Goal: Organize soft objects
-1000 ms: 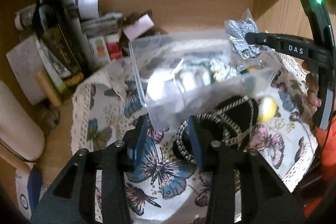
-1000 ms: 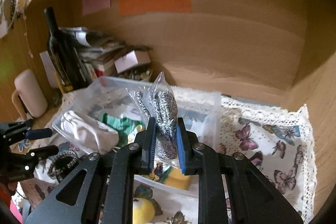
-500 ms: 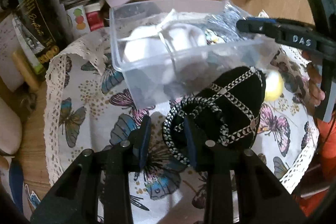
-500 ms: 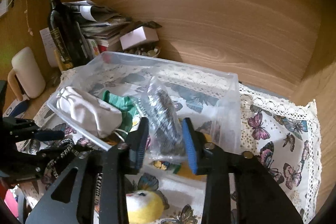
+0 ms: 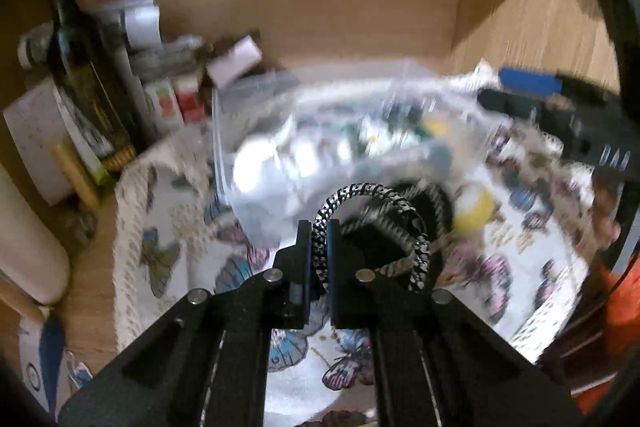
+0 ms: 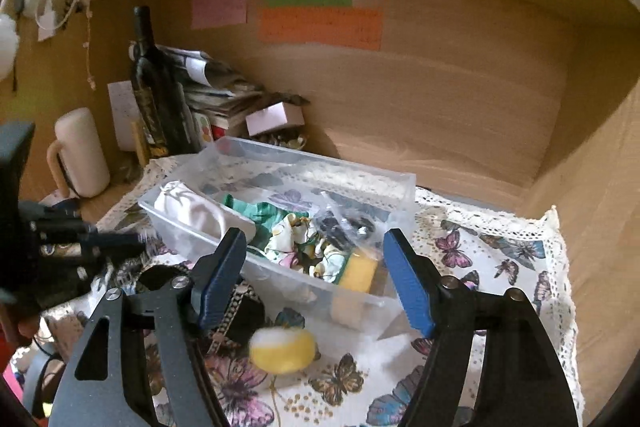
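Right wrist: tool (image 6: 316,279) released bag (image 6: 340,223).

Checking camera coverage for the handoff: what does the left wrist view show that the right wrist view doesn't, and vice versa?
Left wrist only: the left gripper shut on the black-and-white braided cord loop of a black item lying on the butterfly-print cloth.

Right wrist only: the right gripper wide open and empty, plus sharp bin contents: white drawstring pouch, green fabric, clear bag of dark patterned material, yellow sponge.

Both: clear plastic bin, yellow-and-white pompom, dark wine bottle, orange sticky note.
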{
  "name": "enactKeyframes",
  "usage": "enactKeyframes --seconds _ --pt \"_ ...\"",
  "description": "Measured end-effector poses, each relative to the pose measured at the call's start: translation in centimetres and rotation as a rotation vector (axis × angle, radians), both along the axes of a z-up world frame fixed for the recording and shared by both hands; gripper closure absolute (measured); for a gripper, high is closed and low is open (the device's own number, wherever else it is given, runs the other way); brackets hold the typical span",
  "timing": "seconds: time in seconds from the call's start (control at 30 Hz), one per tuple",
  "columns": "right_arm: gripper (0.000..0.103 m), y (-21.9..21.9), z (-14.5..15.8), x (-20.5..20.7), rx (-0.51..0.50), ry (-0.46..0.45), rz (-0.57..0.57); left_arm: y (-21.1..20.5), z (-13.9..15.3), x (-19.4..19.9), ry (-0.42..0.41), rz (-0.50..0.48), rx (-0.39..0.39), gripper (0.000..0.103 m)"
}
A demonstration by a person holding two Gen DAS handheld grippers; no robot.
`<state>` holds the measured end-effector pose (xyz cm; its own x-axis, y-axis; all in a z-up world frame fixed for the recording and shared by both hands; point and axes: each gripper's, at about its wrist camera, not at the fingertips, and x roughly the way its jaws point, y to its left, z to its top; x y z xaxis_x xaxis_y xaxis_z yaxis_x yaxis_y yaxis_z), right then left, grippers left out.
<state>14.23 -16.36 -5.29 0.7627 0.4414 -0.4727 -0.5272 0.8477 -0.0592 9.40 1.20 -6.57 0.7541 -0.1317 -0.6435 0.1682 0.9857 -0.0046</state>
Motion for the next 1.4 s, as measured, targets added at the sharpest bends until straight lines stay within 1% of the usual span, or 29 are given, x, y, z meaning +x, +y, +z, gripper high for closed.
enactKeyframes --seconds 0.1,0.23,0.37,0.43,0.57,0.73,0.83,0.9,0.93,0.97,1.0,1.03,1.07,1.1,1.13,1.17,1.2,1.27,1.4 --pt "0.035 -0.5 0.0 -0.6 0.02 0.001 0.002 -0.1 2.4 -0.7 -0.055 -0.011 -0.026 0.098" --pt "0.035 -1.2 -0.5 -1.0 0.04 0.019 0.001 -0.1 4.7 0.0 -0.13 0.001 -0.015 0.098" --pt "0.035 -1.7 -1.8 -1.3 0.061 0.07 0.006 0.2 5.5 2.0 -0.153 0.012 0.007 0.098" --pt "0.035 -1.7 -2.7 -1.4 0.062 0.096 0.015 0.7 5.6 3.3 -0.149 0.025 0.01 0.098" --pt "0.035 -1.1 -4.7 -1.0 0.021 0.14 0.02 1.6 5.1 5.8 -0.128 0.065 0.012 0.098" --pt "0.035 -0.9 -6.8 0.2 -0.01 0.21 0.028 2.4 3.1 9.2 -0.061 0.13 0.029 0.097" --pt "0.035 -0.8 -7.4 0.8 -0.014 0.252 0.042 2.8 1.9 10.6 -0.012 0.141 0.009 0.097" --pt "0.036 -0.7 -7.4 1.0 -0.014 0.259 0.055 2.8 1.6 10.7 0.001 0.122 -0.01 0.092" --pt "0.036 -0.7 -7.4 1.0 -0.015 0.262 0.06 2.6 1.6 10.5 0.004 0.121 -0.007 0.086" --pt "0.038 -0.6 -7.5 1.1 -0.016 0.268 0.066 2.4 1.7 10.3 0.0 0.112 -0.004 0.079" --pt "0.042 -0.5 -7.5 1.2 -0.019 0.275 0.074 2.1 1.9 9.9 -0.011 0.108 0.002 0.075" --pt "0.043 -0.3 -7.6 1.2 -0.023 0.287 0.086 1.9 2.0 9.6 -0.02 0.106 0.008 0.069" --pt "0.048 -0.1 -7.6 1.2 -0.027 0.288 0.093 1.6 2.3 9.1 -0.032 0.101 0.014 0.063" --pt "0.051 -0.1 -7.6 1.4 -0.031 0.286 0.099 1.4 2.5 8.6 -0.043 0.095 0.016 0.06" --pt "0.054 0.0 -7.6 1.2 -0.038 0.283 0.107 1.1 2.8 8.0 -0.057 0.085 0.016 0.055" --pt "0.061 0.2 -7.7 1.2 -0.042 0.282 0.112 0.9 3.0 7.4 -0.07 0.078 0.016 0.049" --pt "0.062 0.2 -7.6 1.1 -0.041 0.28 0.112 0.7 3.2 6.9 -0.08 0.072 0.017 0.045" --pt "0.063 0.1 -7.4 0.8 -0.038 0.261 0.096 0.2 3.5 5.6 -0.1 0.056 0.024 0.031" --pt "0.063 -0.9 -6.6 0.1 -0.004 0.233 0.07 -0.7 3.2 3.5 -0.102 0.027 0.033 0.023"
